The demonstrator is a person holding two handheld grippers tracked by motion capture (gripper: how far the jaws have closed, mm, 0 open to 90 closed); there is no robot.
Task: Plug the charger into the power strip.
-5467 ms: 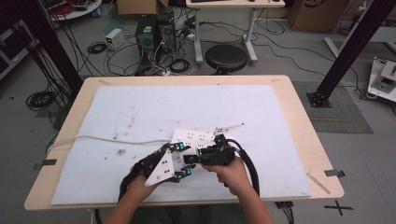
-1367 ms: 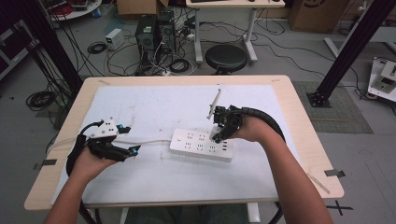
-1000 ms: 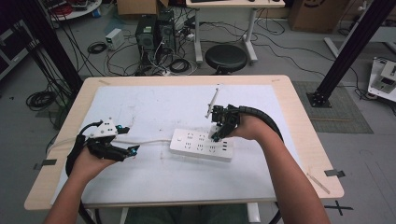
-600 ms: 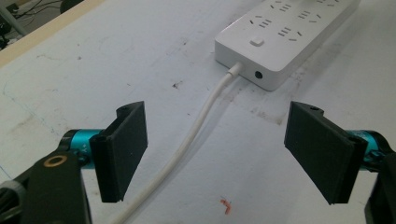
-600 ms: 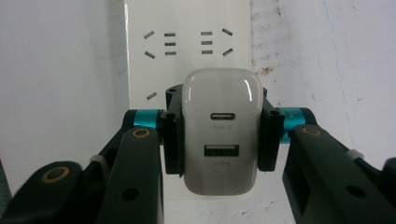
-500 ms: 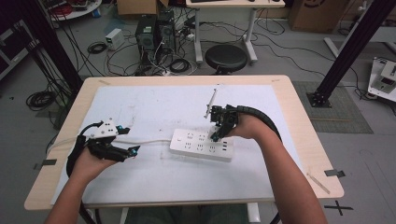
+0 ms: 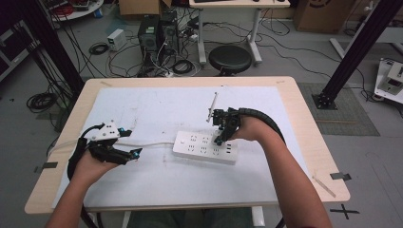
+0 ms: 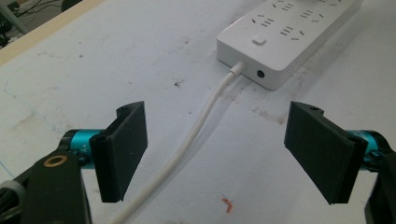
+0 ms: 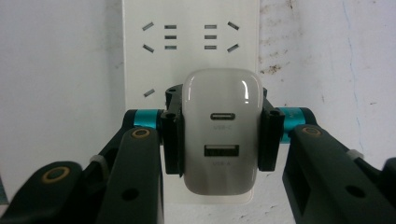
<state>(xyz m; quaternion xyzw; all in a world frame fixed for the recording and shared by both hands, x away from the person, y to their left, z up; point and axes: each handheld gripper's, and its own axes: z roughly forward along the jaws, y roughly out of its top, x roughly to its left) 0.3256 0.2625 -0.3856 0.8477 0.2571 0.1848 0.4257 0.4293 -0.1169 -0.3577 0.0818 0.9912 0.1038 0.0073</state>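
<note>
The right gripper [image 7: 219,137] is down on the white power strip [image 7: 204,147] now, fingers clamped on either side of a white USB charger [image 9: 220,135], and in the right gripper view the charger sits square over the strip's face with its two ports staring back at the camera. Over the last second or so that hand has crept a touch lower and toward the strip's 3 o'clock end, having earlier come over from the shared grip near the desk's 6 o'clock edge. My read: the charger is being pressed into a socket, though the prongs are hidden under its body, so I cannot say whether it is fully seated. The strip itself lies just to the 5 o'clock side of the middle of the desk [image 7: 285,109], long axis running 9 to 3. Out at 9 o'clock, the left gripper [image 7: 124,154] hovers with its fingers [image 8: 122,154] wide apart, straddling but not touching the white cord [image 8: 201,121] that runs from the strip's end. It has barely budged in the last second. That suggests the left hand is standing by to steady the cord or strip, while the right finishes the push; a firm, straight press is what the next beat calls for.
</note>
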